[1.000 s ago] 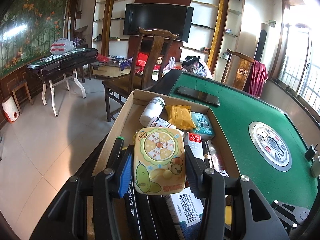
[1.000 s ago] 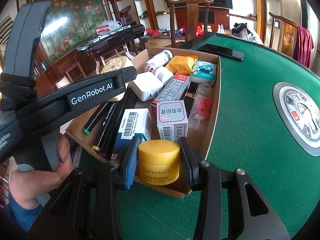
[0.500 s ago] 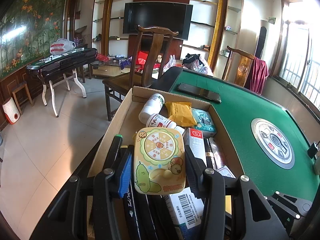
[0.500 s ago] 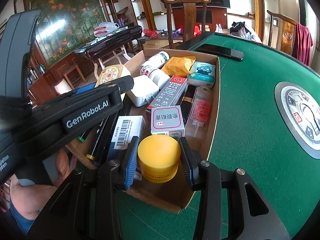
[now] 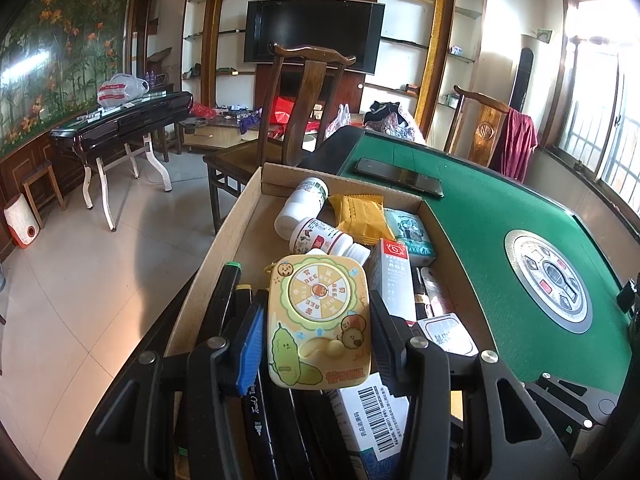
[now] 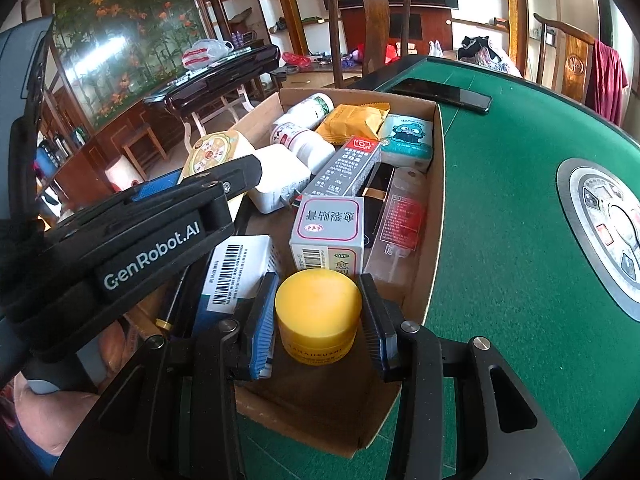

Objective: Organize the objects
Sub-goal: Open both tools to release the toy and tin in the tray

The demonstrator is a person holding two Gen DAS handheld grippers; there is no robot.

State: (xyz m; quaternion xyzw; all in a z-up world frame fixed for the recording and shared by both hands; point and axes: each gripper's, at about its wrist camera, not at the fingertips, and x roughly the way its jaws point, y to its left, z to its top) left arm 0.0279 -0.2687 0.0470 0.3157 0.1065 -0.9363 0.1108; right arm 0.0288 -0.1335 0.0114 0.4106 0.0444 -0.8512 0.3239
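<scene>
The left gripper clamped a flat, rounded-corner yellow tin between its ribbed pads, holding it above the near end of a shallow cardboard box that sat on a green felt table. The tin's glossy lid carried a cartoon green gourd, small round faces and a spinner wheel lettered "BEE". The right gripper was closed on a squat cylindrical yellow plastic jar with a smooth matte lid; the print on its side read partly as "ANAJIRUSH", and the jar hung over the near, open corner of the box. In the box lay two white plastic pill bottles, a crinkled orange foil sachet, a soft teal-and-white tissue pack printed with a cartoon figure, a long grey carton with a red end marked "502 EXTREMELY RAPID CURE", a white plug adapter, a grey-and-pink carton with Chinese characters, a clear tube with red print, a white-and-teal barcoded carton and black marker pens, one lettered "Touch". The left gripper's black arm bore "GenRobot.AI" in white. A dark slab phone lay on the felt beyond the box, and a round metal control panel was set into the table.
</scene>
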